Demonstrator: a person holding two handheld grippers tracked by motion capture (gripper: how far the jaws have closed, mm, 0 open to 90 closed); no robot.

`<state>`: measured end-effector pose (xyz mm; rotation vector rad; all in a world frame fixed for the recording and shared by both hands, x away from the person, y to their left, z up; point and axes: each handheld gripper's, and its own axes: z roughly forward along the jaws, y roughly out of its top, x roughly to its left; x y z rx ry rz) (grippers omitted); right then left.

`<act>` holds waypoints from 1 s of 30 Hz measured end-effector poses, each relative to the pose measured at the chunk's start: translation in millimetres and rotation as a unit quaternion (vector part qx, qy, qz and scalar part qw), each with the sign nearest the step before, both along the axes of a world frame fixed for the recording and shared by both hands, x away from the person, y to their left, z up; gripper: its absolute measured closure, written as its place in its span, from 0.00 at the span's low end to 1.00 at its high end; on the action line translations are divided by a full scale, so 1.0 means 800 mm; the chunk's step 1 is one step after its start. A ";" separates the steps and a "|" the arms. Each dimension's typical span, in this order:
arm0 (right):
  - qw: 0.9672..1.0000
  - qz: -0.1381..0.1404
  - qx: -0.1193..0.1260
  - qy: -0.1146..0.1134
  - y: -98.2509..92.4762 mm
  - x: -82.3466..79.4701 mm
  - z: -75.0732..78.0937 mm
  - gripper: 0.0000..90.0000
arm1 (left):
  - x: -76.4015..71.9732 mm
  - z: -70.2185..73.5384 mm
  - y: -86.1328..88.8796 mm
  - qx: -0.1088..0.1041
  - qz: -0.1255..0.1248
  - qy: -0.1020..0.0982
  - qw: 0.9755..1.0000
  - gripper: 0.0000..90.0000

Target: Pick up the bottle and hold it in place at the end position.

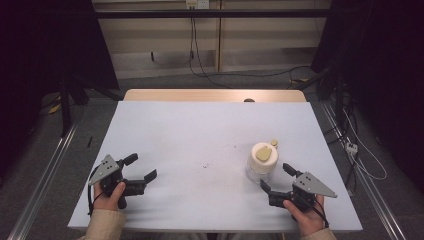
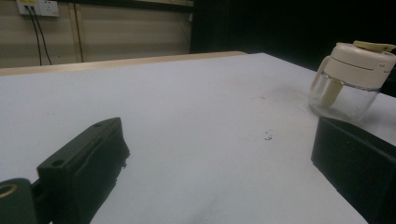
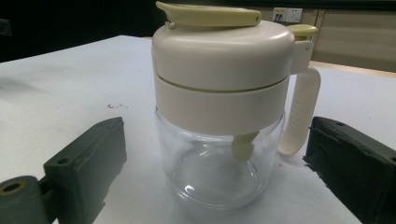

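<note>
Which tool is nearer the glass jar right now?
Right. The right tool sits just in front of the glass jar, jaws open toward it, not touching. The left tool rests far across the table, open and empty.

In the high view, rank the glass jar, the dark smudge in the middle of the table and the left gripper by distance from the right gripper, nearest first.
From the right gripper:
1. Glass jar, just ahead of its jaws, at the table's right.
2. Dark smudge, mid-table, off to the left.
3. Left gripper, at the table's near left.
</note>
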<state>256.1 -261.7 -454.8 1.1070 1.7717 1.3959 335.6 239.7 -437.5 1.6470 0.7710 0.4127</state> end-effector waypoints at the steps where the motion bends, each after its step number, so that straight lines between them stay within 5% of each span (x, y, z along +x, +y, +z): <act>1: 1.000 0.000 0.001 0.000 0.000 0.000 0.000 0.05 | 0.000 0.000 0.000 0.001 0.000 0.000 1.000 0.03; 17: 1.000 -0.002 0.000 0.011 0.000 0.014 0.001 0.08 | 0.000 0.000 -0.005 0.007 -0.007 -0.001 1.000 0.03; 30: 0.999 0.023 -0.005 0.022 0.008 0.043 0.003 0.09 | 0.000 -0.003 -0.010 0.011 -0.014 0.004 1.000 0.03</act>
